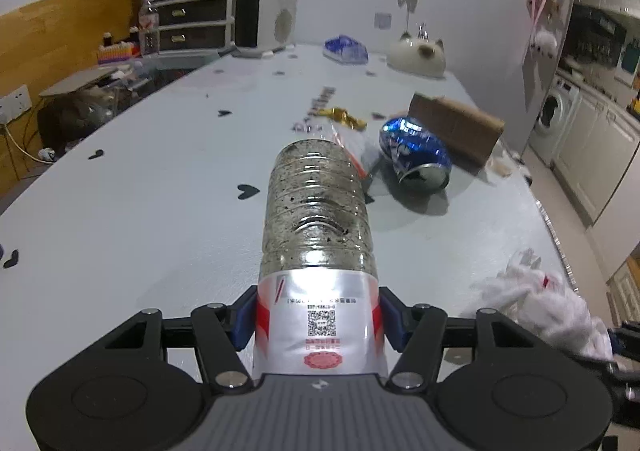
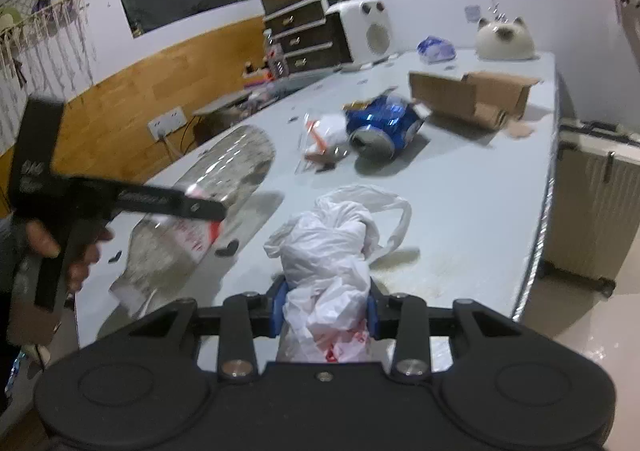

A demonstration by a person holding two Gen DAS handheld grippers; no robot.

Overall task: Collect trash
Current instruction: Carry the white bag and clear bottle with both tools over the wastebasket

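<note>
mid-pickup: left claw (image 1: 318,325) squeezing dirty clear plastic bottle (image 1: 316,211), right claw (image 2: 326,309) pinching crumpled white plastic bag (image 2: 328,251); next, bag opened for bottle.

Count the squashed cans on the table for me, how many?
1. The blue crushed can lies on its side mid-table, beside the cardboard box. More could hide behind the box.
</note>
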